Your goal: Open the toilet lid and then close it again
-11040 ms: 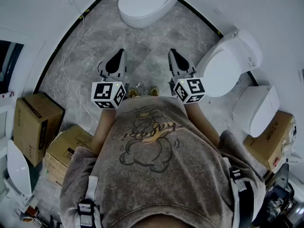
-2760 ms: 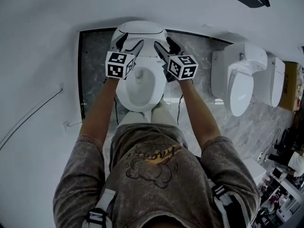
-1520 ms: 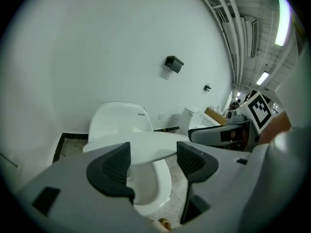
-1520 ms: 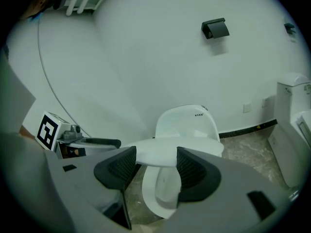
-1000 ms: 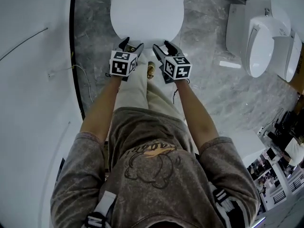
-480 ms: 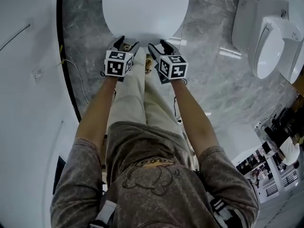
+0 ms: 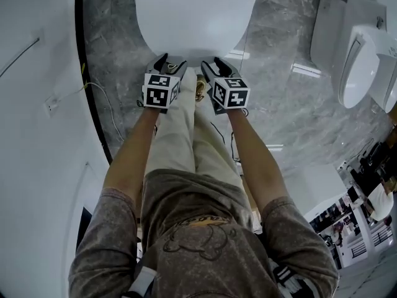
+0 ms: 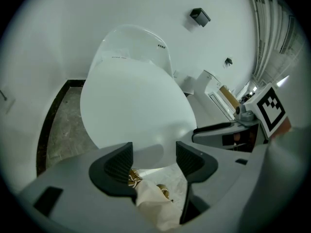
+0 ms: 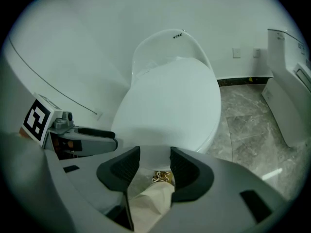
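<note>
The white toilet lid lies down flat over the bowl, seen also in the left gripper view and the right gripper view. Both grippers hang side by side just off its front rim, pointing down at it. My left gripper is open, with the rim just beyond its tips and nothing between the pads. My right gripper is open too; its jaws have just been closing and stand narrower than the left's, with only the lid's front edge showing past them.
The person's trouser legs and shoes stand directly under the grippers. A second white toilet stands at the right on the marble floor. A thin cable trails along the white wall at the left.
Since 2.8 s ago the raised lid has come down over the bowl. Over the last second both grippers sank together at its front rim, and the right jaws narrowed.
</note>
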